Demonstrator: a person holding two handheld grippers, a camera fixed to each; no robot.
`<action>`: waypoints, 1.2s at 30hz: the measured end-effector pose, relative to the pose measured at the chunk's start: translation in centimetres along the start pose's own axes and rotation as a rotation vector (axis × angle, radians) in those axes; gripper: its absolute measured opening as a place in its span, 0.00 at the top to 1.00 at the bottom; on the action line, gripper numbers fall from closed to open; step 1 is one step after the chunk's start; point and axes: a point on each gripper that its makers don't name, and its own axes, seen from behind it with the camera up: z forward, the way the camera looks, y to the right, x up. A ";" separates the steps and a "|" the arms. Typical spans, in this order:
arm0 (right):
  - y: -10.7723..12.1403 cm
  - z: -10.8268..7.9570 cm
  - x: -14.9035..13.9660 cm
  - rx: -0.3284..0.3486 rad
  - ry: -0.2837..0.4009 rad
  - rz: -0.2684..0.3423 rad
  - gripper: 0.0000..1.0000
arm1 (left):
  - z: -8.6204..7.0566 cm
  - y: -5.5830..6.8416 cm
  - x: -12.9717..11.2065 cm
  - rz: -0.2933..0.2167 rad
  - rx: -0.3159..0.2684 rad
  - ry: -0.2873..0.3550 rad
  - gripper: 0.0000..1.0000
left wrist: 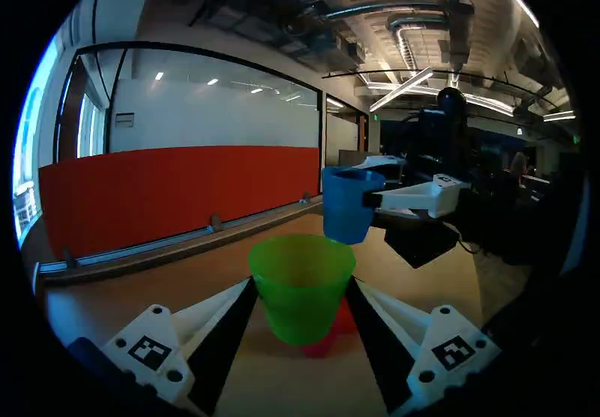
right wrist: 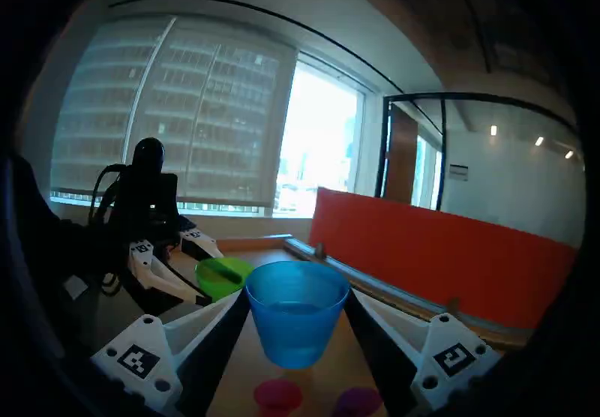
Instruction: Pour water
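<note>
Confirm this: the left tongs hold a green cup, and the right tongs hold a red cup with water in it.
Wrong colour: the right tongs hold a blue cup, not a red one; the right gripper view shows it, with water inside. The left tongs do hold a green cup.

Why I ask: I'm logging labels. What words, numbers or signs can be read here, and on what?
No text can be read.
Wall sign: too small and blurred to read.
Square markers: black-and-white patterns only, no letters.
Green cup: plain, no print visible.
Blue cup: plain, no print visible.
</note>
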 end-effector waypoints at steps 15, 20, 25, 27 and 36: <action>0.2 0.6 1.7 0.006 0.005 -0.159 0.09 | 0.4 2.2 -2.5 -0.007 -0.059 -0.001 0.16; 0.4 0.9 2.2 0.003 0.006 -0.201 0.09 | 0.5 2.7 -2.9 -0.007 -0.069 0.006 0.16; 0.4 1.2 2.5 0.006 0.006 -0.242 0.09 | 0.6 3.1 -3.0 -0.012 -0.083 0.021 0.16; 0.3 1.3 2.6 0.007 0.004 -0.261 0.09 | 0.6 3.3 -3.1 -0.014 -0.089 0.025 0.16; 0.5 1.7 2.8 0.000 -0.010 -0.349 0.09 | 0.9 4.0 -3.0 -0.013 -0.113 0.034 0.16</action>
